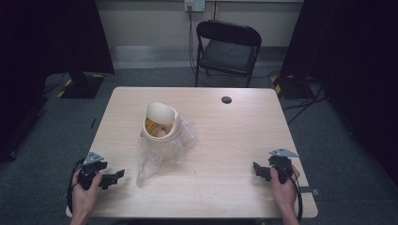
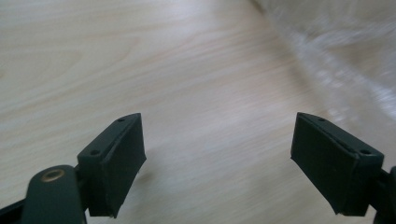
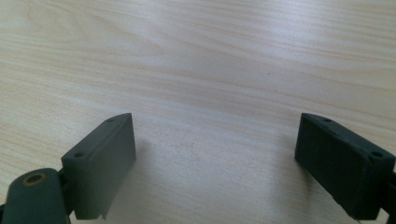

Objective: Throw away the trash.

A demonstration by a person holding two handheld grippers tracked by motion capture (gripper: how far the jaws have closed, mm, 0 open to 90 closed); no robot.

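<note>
Two released tools, left tool, right tool, near table front edge.

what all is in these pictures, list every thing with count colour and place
table: 1, light wood, centre of the high view
small bin: 1, cream, with a swing lid, left of the table's middle, something yellowish inside
plastic bag: 1, clear, crumpled under and around the bin, trailing toward the near edge
grommet hole: 1, dark, far side of the table top
folding chair: 1, black, behind the table
wall outlet: 1, pale, on the back wall
curtains: dark, both sides of the room
left gripper: 1, black, near left of the table, jaws open, held in a hand
right gripper: 1, black, near right of the table, jaws open, held in a hand
</note>
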